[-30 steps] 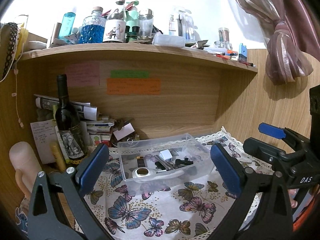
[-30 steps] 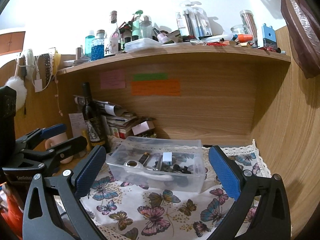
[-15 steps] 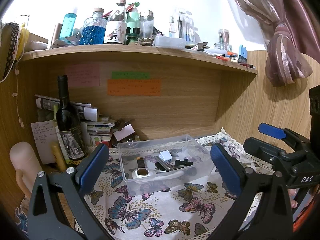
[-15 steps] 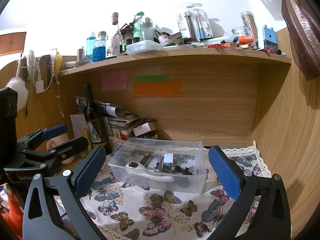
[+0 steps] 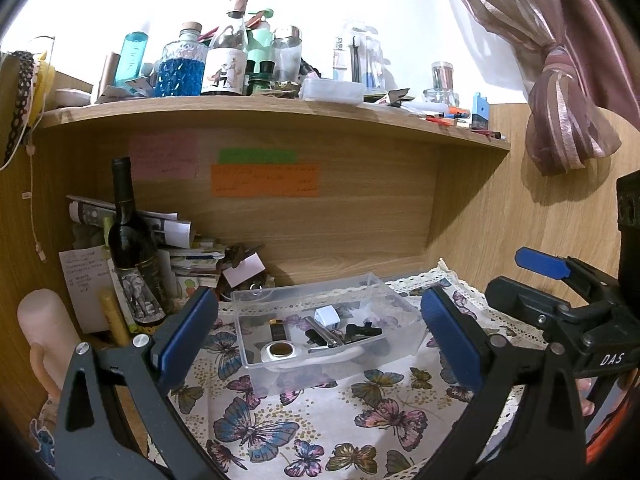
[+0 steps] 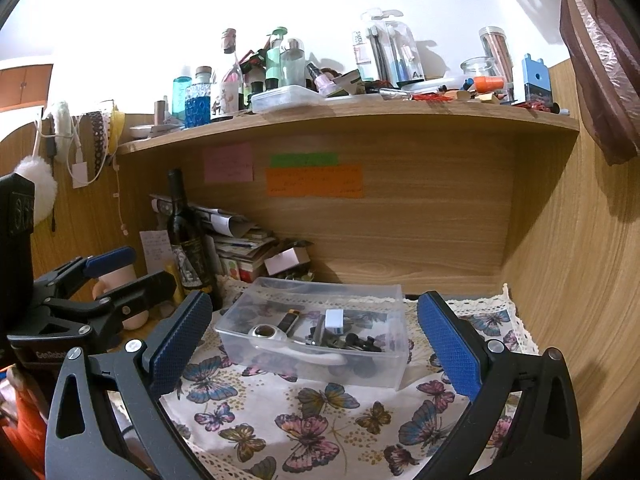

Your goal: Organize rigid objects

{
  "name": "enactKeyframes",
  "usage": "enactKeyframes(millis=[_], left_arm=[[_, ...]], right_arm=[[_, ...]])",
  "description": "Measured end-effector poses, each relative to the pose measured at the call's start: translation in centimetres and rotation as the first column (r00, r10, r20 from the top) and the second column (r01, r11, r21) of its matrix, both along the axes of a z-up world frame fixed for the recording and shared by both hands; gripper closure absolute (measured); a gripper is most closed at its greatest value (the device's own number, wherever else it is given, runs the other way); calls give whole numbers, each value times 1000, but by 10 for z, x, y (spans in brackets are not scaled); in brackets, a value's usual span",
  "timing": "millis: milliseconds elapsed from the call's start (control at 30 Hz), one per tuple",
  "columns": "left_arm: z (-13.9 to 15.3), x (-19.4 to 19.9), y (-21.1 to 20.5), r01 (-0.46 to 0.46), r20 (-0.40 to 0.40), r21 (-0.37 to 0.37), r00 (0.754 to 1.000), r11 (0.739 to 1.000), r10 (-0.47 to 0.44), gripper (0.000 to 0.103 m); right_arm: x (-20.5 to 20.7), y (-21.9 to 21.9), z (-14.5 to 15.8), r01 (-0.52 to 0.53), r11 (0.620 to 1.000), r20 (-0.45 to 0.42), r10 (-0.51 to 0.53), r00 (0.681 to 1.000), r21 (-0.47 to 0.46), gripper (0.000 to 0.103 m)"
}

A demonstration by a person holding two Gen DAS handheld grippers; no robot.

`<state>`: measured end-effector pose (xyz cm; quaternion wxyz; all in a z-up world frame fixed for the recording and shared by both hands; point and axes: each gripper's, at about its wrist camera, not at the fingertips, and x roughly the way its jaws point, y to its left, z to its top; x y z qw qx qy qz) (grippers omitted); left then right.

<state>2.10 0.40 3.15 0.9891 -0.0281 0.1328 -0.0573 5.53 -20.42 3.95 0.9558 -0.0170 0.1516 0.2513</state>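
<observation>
A clear glossy plastic bin (image 5: pixel 328 334) sits on printed cloth (image 5: pixel 320 432) against matt wood panelling (image 5: pixel 360 232).

Butterfly cloth (image 5: pixel 320 432) (clear bin (image 5: pixel 256 364) atop)
</observation>
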Motion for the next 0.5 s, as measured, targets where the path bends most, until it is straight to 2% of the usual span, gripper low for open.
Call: enactKeyframes(millis=[500], left_arm=[[2,1,-1,17,1,4,1000,1000,-17,0]], right_arm=[[7,1,-7,-6,1000,-25,5,1000,-8,0]])
